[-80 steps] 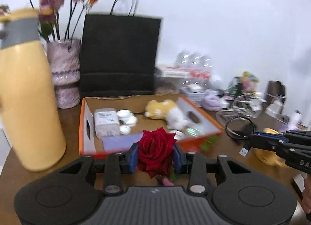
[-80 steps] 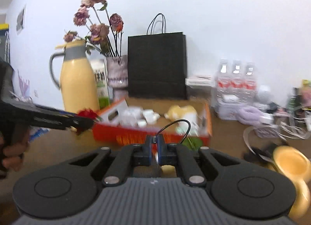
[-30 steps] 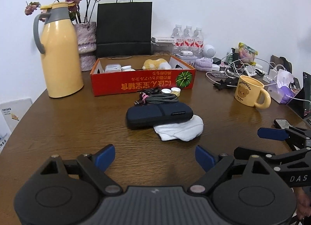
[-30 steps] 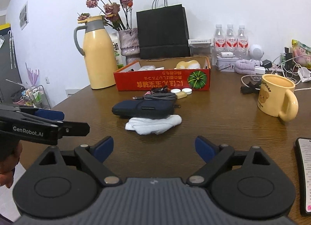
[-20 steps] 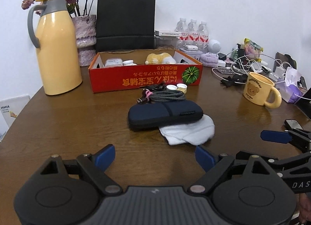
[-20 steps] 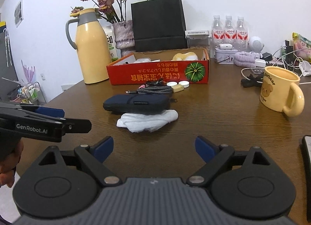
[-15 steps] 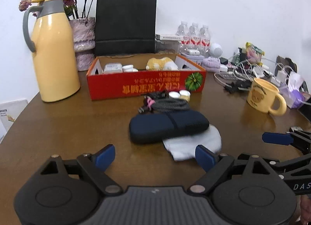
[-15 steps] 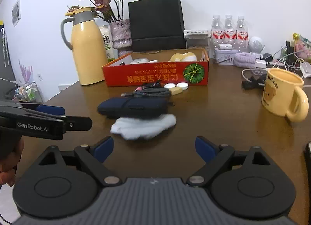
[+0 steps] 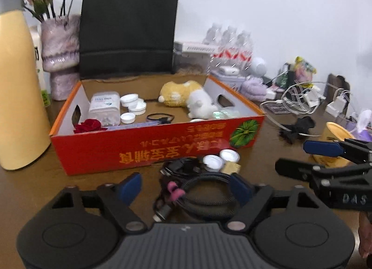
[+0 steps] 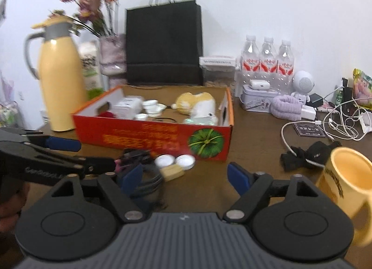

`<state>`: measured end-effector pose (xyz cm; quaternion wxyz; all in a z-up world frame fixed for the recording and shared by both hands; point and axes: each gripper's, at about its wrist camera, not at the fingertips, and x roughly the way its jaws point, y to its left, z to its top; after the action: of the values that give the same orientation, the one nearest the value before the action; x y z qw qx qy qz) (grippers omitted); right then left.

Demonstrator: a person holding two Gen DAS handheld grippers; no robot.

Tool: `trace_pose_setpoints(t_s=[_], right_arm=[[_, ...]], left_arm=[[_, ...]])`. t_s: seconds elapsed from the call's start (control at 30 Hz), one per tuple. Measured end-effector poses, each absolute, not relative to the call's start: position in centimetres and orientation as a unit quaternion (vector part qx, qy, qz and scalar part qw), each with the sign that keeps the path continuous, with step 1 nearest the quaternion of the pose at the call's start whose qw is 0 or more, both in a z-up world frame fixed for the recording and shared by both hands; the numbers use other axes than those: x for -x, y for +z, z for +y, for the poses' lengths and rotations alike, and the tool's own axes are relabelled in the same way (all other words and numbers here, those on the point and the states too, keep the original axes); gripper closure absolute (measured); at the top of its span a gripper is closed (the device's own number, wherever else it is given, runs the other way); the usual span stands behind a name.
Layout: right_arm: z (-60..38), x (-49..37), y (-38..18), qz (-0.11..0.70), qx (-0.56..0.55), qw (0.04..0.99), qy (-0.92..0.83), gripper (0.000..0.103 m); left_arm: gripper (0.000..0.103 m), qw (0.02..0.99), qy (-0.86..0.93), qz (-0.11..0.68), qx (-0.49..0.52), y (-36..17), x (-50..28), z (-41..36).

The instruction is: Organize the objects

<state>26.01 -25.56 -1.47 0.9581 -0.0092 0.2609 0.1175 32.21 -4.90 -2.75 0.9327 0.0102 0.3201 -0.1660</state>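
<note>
left wrist view: you had closed in on the red box [image 9: 148, 150] since a second before; your left gripper [image 9: 186, 186] was closing, pads not yet touching the one coiled cable [image 9: 197, 187] between them, so pickup looked next. two white caps [image 9: 220, 158] lay beside it.

right wrist view: your right gripper [image 10: 184, 176] was closing over bare table; three bottles [image 10: 267, 59], one mug [image 10: 344, 183].

Both wrist cameras looked forward and slightly downward along their own fingers from close above the wooden table [image 9: 34, 190], the left set leftward of the right, sharing the orange box [image 9: 148, 150] [image 10: 148, 138], the black bag [image 9: 127, 29] [image 10: 164, 41] and the white wall.
</note>
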Motion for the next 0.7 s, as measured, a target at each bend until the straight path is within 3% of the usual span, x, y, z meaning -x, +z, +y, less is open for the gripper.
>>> trace_pose_setpoints(t_s=[0.07, 0.13, 0.17, 0.3, 0.47, 0.57, 0.63, 0.67, 0.7], right_arm=[[-25.7, -28.1, -1.8, 0.275, -0.007, 0.954, 0.121, 0.030], [-25.7, -30.0, -2.1, 0.281, -0.033, 0.949, 0.141, 0.033], [-25.5, -30.9, -2.3, 0.283, -0.043, 0.946, 0.153, 0.035], [-25.1, -33.9, -4.1, 0.307, -0.050, 0.941, 0.131, 0.047], [-25.4, -35.1, -6.1, 0.329, -0.056, 0.936, 0.111, 0.054], [-25.3, -35.9, -6.8, 0.335, -0.055, 0.934, 0.110, 0.063], [-25.1, -36.1, -6.9, 0.331, -0.058, 0.934, 0.121, 0.077], [-25.0, -36.0, -6.8, 0.330, -0.057, 0.934, 0.126, 0.078], [-24.8, -36.0, -6.8, 0.327, -0.051, 0.935, 0.124, 0.090]], left_arm=[[0.026, 0.931, -0.184, 0.314, -0.017, -3.0, -33.7, -4.9], [0.039, 0.927, -0.191, 0.321, -0.022, -3.6, -35.2, -4.9], [0.041, 0.923, -0.196, 0.330, -0.017, -3.9, -36.0, -4.9], [0.041, 0.914, -0.198, 0.354, 0.006, -5.0, -38.6, -5.6], [0.039, 0.891, -0.235, 0.388, -0.031, -5.6, -39.9, -7.2], [0.051, 0.891, -0.242, 0.382, -0.039, -5.9, -39.2, -7.2], [0.054, 0.896, -0.243, 0.369, -0.035, -5.7, -38.4, -7.0], [0.055, 0.900, -0.245, 0.360, -0.034, -5.5, -37.9, -6.8], [0.055, 0.903, -0.246, 0.351, -0.033, -5.3, -37.4, -6.6]])
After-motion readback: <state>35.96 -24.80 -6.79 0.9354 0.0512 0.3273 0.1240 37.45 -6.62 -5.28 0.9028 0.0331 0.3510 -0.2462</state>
